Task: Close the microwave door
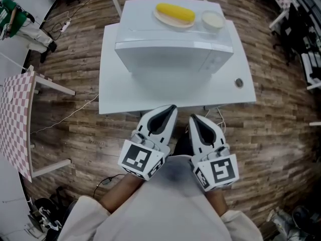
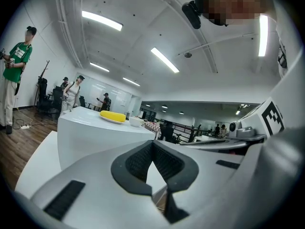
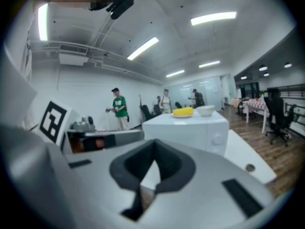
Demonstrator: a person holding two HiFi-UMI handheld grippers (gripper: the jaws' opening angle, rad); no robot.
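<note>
Head view: the microwave (image 1: 173, 54) stands on the table (image 1: 113, 94) straight ahead of my left gripper (image 1: 169, 109) and right gripper (image 1: 194, 118), equally near, fingers together and empty.

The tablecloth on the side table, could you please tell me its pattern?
The tablecloth is pink-and-white checked; the head view shows it best.

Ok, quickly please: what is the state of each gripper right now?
Left gripper: closed, holding nothing.
Right gripper: closed, holding nothing.
</note>
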